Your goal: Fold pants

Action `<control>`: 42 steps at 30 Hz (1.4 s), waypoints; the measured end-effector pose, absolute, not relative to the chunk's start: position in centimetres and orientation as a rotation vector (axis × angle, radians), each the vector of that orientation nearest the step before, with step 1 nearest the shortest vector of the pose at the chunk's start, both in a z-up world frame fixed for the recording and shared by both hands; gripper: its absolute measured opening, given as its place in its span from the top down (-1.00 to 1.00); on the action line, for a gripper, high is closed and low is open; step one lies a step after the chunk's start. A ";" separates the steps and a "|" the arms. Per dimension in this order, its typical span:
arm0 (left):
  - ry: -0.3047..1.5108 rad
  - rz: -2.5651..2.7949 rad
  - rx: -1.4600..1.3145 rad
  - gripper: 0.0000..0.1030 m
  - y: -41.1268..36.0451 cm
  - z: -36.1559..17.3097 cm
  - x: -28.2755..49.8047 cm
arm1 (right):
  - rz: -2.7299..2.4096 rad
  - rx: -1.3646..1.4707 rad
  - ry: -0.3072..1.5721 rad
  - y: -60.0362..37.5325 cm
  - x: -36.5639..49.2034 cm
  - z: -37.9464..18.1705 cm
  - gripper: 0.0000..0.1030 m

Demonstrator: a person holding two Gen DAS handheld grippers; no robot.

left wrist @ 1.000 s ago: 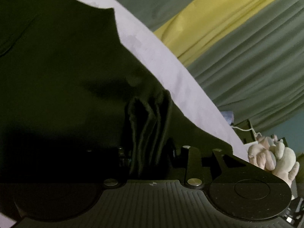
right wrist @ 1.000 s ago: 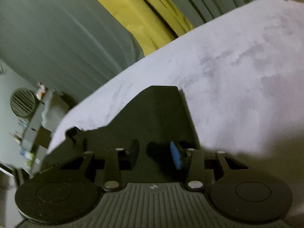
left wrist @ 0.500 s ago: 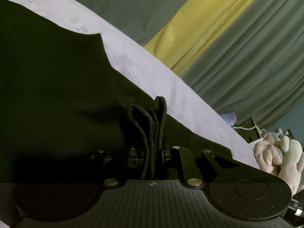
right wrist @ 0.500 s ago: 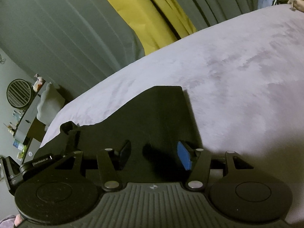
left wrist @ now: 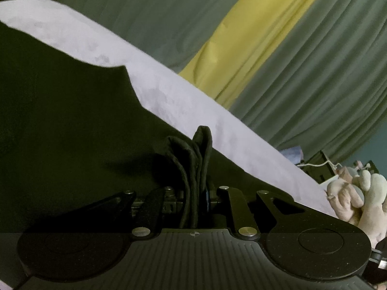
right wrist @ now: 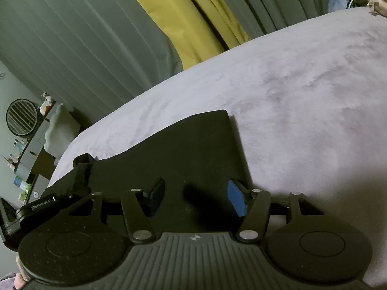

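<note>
The pants (right wrist: 193,149) lay dark and partly folded on the pale bed (right wrist: 302,91), a final fold seemingly left, the left gripper (left wrist: 194,193) clenched on their bunched layers while only the right view showed the right gripper (right wrist: 196,198) opening, empty, above them.

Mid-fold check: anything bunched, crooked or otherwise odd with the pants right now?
Only one thing: the left gripper pinches the pants into a thick bunch of several layers standing up between its fingers. The right gripper is opening over flat fabric, gripping nothing. The bedcover looks fine.
</note>
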State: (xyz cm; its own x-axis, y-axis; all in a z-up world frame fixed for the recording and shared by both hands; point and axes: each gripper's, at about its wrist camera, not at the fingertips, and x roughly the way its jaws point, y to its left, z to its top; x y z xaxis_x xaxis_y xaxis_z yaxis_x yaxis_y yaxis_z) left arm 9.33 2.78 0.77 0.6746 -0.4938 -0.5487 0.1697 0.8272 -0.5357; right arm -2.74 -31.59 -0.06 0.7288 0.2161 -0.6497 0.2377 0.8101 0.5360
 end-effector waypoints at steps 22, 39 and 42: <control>0.591 -0.131 -0.577 -0.47 7.9 1.4 7.6 | -0.021 0.631 0.777 -31.4 -2.5 -0.3 -0.34; 0.393 0.369 -0.947 -0.62 29.3 0.9 -0.6 | -0.068 0.645 0.792 -32.0 -2.5 -0.6 -0.57; 0.385 0.402 -1.025 -0.64 31.3 -0.5 -1.2 | -0.074 0.640 0.800 -31.9 -2.4 -0.7 -0.58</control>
State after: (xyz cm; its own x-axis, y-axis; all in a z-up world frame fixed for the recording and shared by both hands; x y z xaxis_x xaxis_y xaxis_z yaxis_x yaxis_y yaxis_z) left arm -1.19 31.26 -0.50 0.8619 0.1408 -0.4871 -0.4926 0.4598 -0.7389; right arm -2.39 -31.95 -0.66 0.7045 0.1729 -0.6883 0.2960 0.8099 0.5065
